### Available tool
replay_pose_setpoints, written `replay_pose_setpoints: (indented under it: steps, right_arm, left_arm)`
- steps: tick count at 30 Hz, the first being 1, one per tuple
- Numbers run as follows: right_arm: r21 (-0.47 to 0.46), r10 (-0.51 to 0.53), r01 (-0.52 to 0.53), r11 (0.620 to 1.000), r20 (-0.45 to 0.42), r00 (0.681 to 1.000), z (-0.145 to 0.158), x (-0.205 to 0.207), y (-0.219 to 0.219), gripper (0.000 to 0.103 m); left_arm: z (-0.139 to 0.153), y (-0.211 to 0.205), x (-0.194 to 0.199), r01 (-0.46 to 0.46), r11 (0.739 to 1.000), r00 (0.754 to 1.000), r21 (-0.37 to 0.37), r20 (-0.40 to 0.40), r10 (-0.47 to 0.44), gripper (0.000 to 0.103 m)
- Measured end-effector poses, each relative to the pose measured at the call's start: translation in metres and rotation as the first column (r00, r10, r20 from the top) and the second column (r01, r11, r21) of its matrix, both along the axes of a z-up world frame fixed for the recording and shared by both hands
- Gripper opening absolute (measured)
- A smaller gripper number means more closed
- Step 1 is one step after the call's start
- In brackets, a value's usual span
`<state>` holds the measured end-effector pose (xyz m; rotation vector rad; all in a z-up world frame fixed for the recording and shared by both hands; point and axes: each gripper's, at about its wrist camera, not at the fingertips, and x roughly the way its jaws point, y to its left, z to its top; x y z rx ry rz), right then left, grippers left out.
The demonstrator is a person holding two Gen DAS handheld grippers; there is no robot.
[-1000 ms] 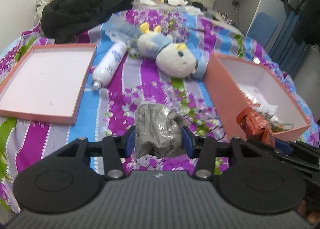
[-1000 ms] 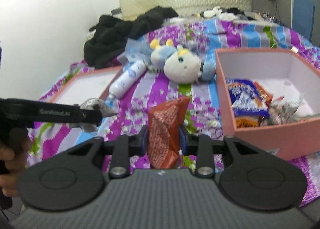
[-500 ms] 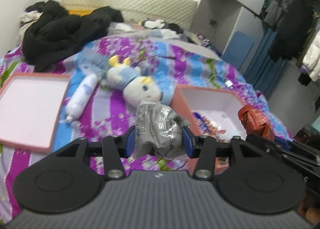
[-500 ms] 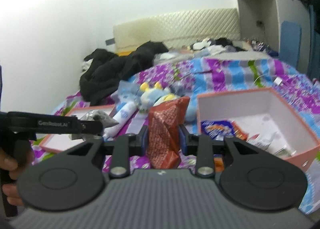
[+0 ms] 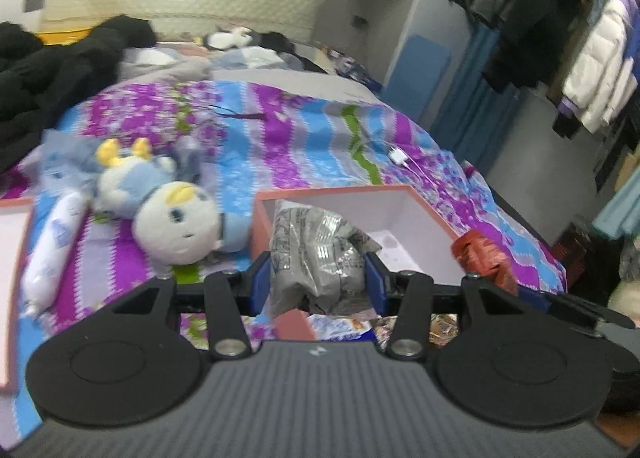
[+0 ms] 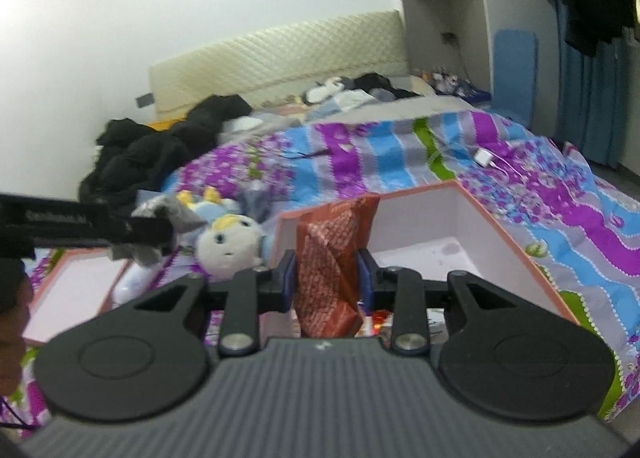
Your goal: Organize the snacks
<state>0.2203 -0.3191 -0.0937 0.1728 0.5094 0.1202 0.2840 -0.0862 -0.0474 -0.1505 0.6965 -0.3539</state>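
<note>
We hold a gripper in each hand above a bed (image 5: 320, 145) covered with a purple, blue and grey flowered spread. The left gripper (image 5: 318, 282) is clamped on a crumpled silver snack packet (image 5: 316, 254), which stands upright between its blue pads and hangs over the near left corner of an open pink box (image 5: 424, 209). The right gripper (image 6: 326, 278) is clamped on a crinkled red snack packet (image 6: 332, 258), also upright between its pads, over the near edge of the same box. More snack wrappers (image 5: 348, 328) lie in the box, at its near end, just below both grippers. The far part of the box floor is bare and white. Left of the box, a white and blue plush toy (image 5: 176, 217) lies on the spread, touching the box's left wall. Further left lie a white tube (image 5: 52, 246) and the pink box lid (image 6: 76, 294), at the bed's left edge. Black clothes (image 6: 152, 153) are piled near the headboard.
</note>
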Motion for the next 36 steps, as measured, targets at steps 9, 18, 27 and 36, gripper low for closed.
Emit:
replay_pose_setpoints:
  steps: [9,18,27,36]
  right_arm:
    - [0.013,-0.047,0.049,0.999,-0.128,0.991,-0.058,0.062,-0.034,0.034]
    - [0.043,-0.064,0.073,0.996,-0.187,0.98,-0.087,0.082,-0.046,0.037]
    - [0.056,-0.077,0.084,0.995,-0.12,0.99,-0.058,0.058,-0.046,0.067]
    - [0.039,-0.073,0.073,0.997,-0.016,0.997,0.0,0.007,-0.034,0.067]
  left_arm:
    - [-0.057,-0.071,0.086,0.139,0.989,0.986,0.055,-0.098,-0.134,0.054]
    - [-0.088,-0.084,0.118,0.158,0.984,0.98,0.084,-0.136,-0.146,0.055]
    - [-0.045,-0.069,0.083,0.125,0.987,0.992,0.106,-0.031,-0.122,0.069]
    - [0.015,-0.045,0.018,0.085,0.992,0.995,0.089,0.044,-0.089,0.069]
